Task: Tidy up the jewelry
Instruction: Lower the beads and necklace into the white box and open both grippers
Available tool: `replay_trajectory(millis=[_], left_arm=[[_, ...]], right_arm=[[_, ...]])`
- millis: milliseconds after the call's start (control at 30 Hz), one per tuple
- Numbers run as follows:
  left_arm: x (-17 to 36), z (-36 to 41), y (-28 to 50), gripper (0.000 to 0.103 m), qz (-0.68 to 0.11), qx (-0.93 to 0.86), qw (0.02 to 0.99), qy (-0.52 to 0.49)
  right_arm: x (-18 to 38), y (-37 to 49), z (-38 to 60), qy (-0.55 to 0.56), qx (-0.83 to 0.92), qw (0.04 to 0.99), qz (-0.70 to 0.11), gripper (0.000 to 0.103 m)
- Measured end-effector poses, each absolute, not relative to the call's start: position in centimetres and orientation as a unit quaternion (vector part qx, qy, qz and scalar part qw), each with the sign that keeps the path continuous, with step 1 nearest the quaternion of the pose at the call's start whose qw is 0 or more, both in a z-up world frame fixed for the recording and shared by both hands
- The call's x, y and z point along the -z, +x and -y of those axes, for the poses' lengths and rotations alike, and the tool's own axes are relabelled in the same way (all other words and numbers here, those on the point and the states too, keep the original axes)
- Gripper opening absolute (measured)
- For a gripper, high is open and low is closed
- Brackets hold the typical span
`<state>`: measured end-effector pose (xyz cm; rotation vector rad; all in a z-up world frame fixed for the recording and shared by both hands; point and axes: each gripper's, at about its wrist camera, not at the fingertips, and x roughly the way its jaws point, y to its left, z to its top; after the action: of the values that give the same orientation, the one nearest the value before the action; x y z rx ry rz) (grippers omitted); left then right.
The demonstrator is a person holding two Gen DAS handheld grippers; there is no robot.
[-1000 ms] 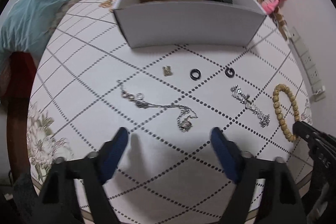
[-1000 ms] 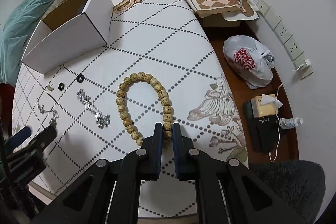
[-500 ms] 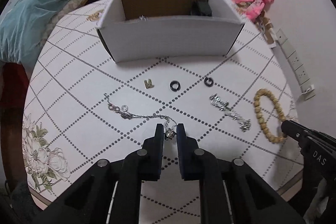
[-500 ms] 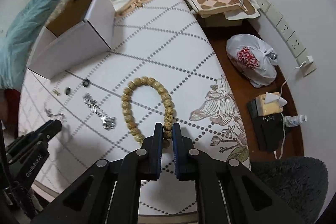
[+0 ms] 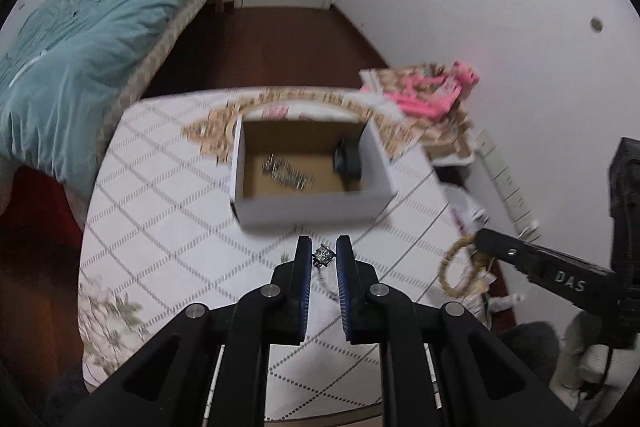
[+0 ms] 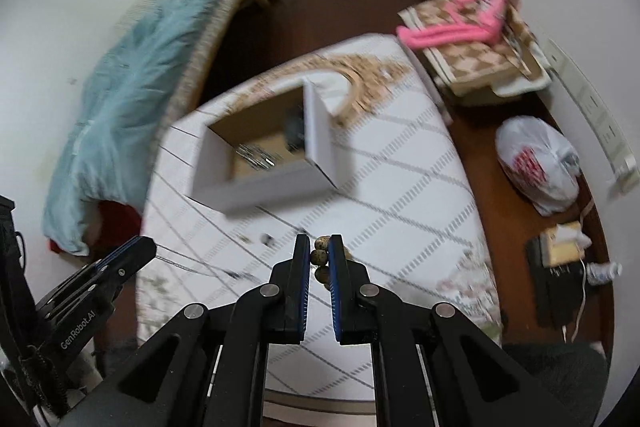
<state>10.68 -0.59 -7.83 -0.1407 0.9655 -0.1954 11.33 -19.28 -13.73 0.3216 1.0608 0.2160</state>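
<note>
My left gripper (image 5: 324, 254) had its fingers clamped on the necklace pendant (image 5: 323, 254), chain trailing below; the right gripper (image 6: 319, 254) pinched the bead bracelet (image 5: 456, 271). Both hung above the surface (image 5: 160, 227), near the open box (image 5: 312, 207). I judged each should clear the near wall before release

Motion-blurred silver jewelry (image 5: 287, 174) inside box (image 5: 312, 206).

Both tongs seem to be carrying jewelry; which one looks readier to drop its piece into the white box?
Probably left: its tongs hold the necklace centred before the white box. The right tongs hold the bead bracelet off toward the box's corner.
</note>
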Motion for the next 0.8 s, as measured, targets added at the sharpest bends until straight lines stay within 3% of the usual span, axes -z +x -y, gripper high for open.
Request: replay_trajectory(millis=[300, 800], left_arm=[[3.6, -1.0, 16.5, 0.01, -0.434, 0.108, 0.892, -0.064], [9.8, -3.5, 24.8, 0.011, -0.529, 0.096, 0.837, -0.107]], right_arm=[[8.1, 18.0, 15.4, 0.132, -0.17, 0.855, -0.471, 0.009], [13.7, 29.5, 9.8, 0.092, -0.193, 0.797, -0.565, 0.009]])
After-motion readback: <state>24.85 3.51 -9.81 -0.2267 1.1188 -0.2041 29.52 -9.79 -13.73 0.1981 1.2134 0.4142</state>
